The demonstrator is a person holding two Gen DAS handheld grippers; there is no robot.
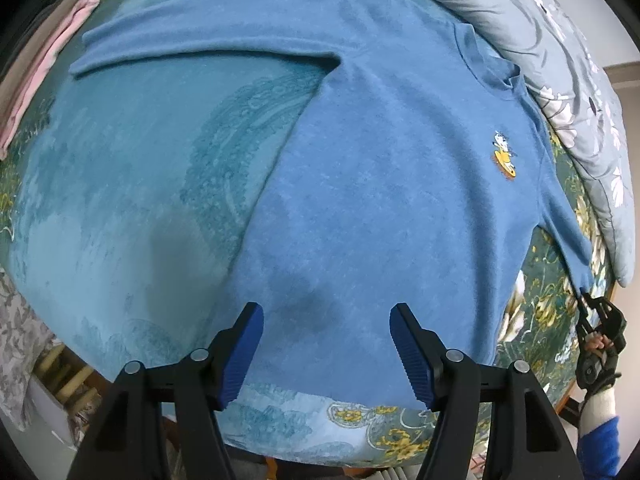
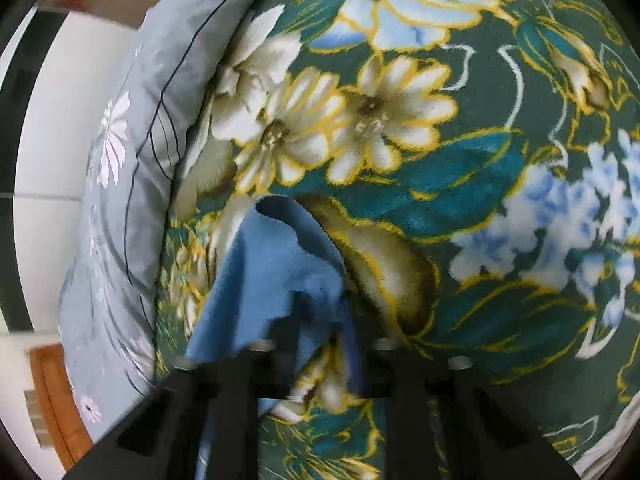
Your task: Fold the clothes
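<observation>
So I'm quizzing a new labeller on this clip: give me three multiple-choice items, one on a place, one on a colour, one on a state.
1. Where is the sweater's sleeve cuff on the right side?
A. at the right gripper
B. under the pillow
C. folded across the chest

2. What colour are the left gripper's pads?
A. red
B. blue
C. white

3. How do the left jaws stand?
A. shut on the hem
B. shut on nothing
C. open above the sweater

Answers: 1 A, the cuff ends at the right gripper's tips; 2 B, both ribbed pads are blue; 3 C, bare sweater shows between the spread pads.
</observation>
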